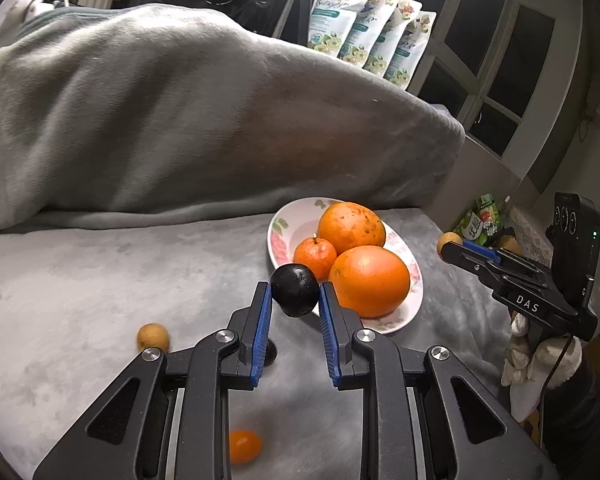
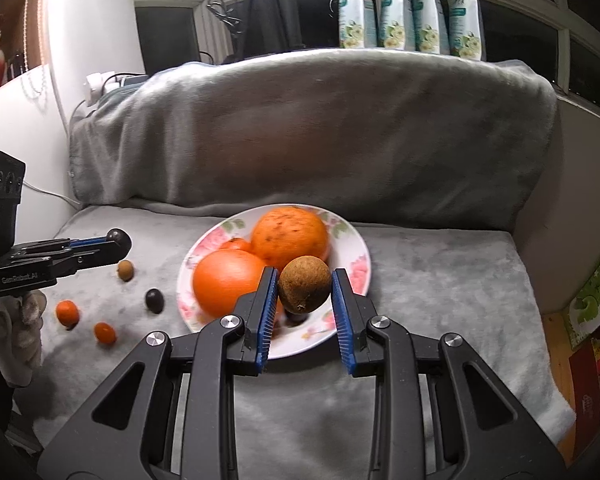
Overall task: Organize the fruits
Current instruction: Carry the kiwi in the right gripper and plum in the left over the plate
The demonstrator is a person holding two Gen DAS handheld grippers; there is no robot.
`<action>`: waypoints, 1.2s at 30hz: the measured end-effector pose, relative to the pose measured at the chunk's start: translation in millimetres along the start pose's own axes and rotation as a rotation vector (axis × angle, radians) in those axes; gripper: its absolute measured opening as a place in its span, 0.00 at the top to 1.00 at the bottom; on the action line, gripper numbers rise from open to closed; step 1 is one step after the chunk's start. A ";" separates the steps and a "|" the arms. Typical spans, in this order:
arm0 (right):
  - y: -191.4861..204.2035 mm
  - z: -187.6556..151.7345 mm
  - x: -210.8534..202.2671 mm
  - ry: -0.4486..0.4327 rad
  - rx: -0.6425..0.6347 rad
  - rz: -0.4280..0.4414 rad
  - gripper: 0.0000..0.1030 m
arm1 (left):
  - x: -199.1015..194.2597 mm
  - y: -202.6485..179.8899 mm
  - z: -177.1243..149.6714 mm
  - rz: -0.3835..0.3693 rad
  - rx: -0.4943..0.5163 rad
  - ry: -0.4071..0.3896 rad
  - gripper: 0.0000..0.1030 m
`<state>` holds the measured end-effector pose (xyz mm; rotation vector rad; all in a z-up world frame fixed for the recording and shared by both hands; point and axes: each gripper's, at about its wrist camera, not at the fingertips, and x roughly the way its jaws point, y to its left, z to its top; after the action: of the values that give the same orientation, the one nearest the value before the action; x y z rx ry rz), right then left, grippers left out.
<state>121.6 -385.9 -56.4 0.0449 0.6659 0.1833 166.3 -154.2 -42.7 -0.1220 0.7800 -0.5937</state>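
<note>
The left gripper point(image 1: 294, 294) is closed on a small dark fruit point(image 1: 294, 289), its blue pads pressed to both sides, and holds it above the near rim of the flowered plate point(image 1: 278, 240). The right gripper point(image 2: 305, 292) is likewise clamped on a small brown fruit point(image 2: 305, 289), holding it over the plate's front half.

In the right wrist view the plate point(image 2: 356, 256) sits at the middle of the grey blanket-covered seat point(image 2: 440, 280). It holds two large oranges, one speckled point(image 2: 289, 236) at 12 o'clock on the plate and a smoother one point(image 2: 224, 283) at 8 o'clock, with a small tangerine point(image 2: 236, 244) tucked between them at 10 o'clock.

Loose fruit lies on the blanket at 9 o'clock from the plate: a brown one point(image 2: 125, 270), a dark one point(image 2: 154, 300) just beside the plate's rim, and two small orange ones point(image 2: 67, 313) point(image 2: 105, 332) farther out toward 8 o'clock.

A gloved hand point(image 2: 16, 320) carries the left gripper at the view's left edge. Four flowered pouches point(image 2: 408, 8) stand in a row behind the seat's draped backrest point(image 2: 300, 128), at 12 o'clock.
</note>
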 end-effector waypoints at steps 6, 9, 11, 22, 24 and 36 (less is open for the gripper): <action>-12.8 -0.2 9.2 0.012 0.019 -0.006 0.72 | 13.8 -6.5 6.6 0.003 0.017 0.016 0.78; -18.0 0.0 14.5 0.017 0.032 -0.004 0.72 | 19.5 -9.0 9.3 0.007 0.028 0.024 0.78; -20.0 -0.4 17.4 0.020 0.035 -0.007 0.72 | 23.2 -9.7 10.5 0.007 0.031 0.030 0.78; -24.4 0.8 31.8 0.043 0.041 0.004 0.72 | 39.6 -8.7 15.9 0.020 0.047 0.056 0.78; -25.8 0.7 32.7 0.047 0.044 0.006 0.72 | 41.6 -8.1 17.0 0.023 0.048 0.059 0.78; -28.6 -0.7 37.4 0.061 0.063 0.013 0.72 | 46.9 -10.1 17.7 0.008 0.054 0.070 0.78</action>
<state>154.5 -407.1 -82.6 0.1044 0.7323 0.1773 200.1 -190.2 -56.2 -0.0490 0.8310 -0.6130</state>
